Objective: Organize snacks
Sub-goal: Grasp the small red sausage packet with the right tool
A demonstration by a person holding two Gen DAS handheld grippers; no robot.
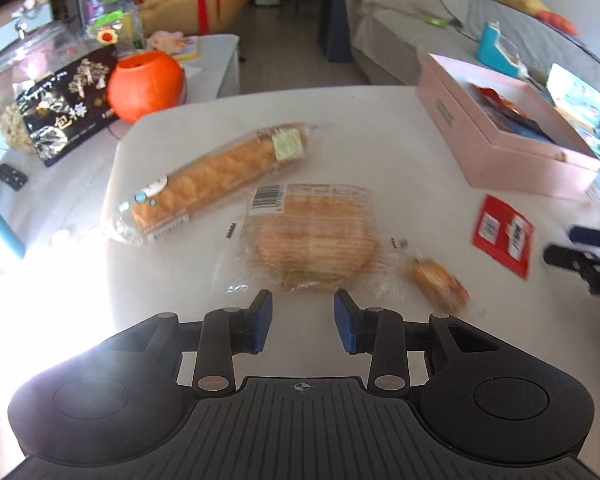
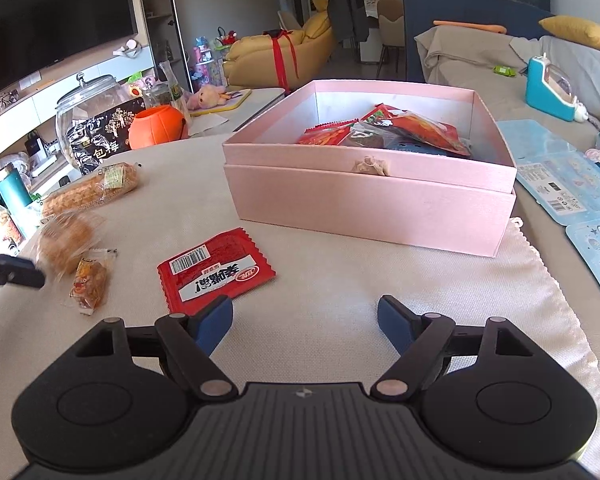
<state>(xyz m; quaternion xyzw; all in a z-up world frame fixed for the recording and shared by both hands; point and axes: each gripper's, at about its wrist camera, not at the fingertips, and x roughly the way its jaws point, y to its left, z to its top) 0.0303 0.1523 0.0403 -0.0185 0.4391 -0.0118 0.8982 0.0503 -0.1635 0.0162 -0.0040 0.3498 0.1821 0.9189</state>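
Observation:
A pink box (image 2: pixel 372 204) holding several snack packets stands on the pale table; it shows at the right in the left wrist view as the pink box (image 1: pixel 512 152). My left gripper (image 1: pixel 302 320) is open just short of a wrapped sliced bread (image 1: pixel 312 236), nothing between its pads. Beyond lies a long wrapped bread (image 1: pixel 216 176). A small orange snack (image 1: pixel 440 280) lies to the right. A red packet (image 2: pixel 216 268) lies flat just ahead of my open, empty right gripper (image 2: pixel 305 322). The red packet (image 1: pixel 502 236) and the right gripper (image 1: pixel 580 256) show at the right edge.
An orange pumpkin pot (image 1: pixel 146 84), a black snack bag (image 1: pixel 66 108) and a glass jar (image 1: pixel 24 80) stand beyond the table's left edge. Blue printed cards (image 2: pixel 564 184) lie right of the box. A sofa (image 2: pixel 480 64) runs behind.

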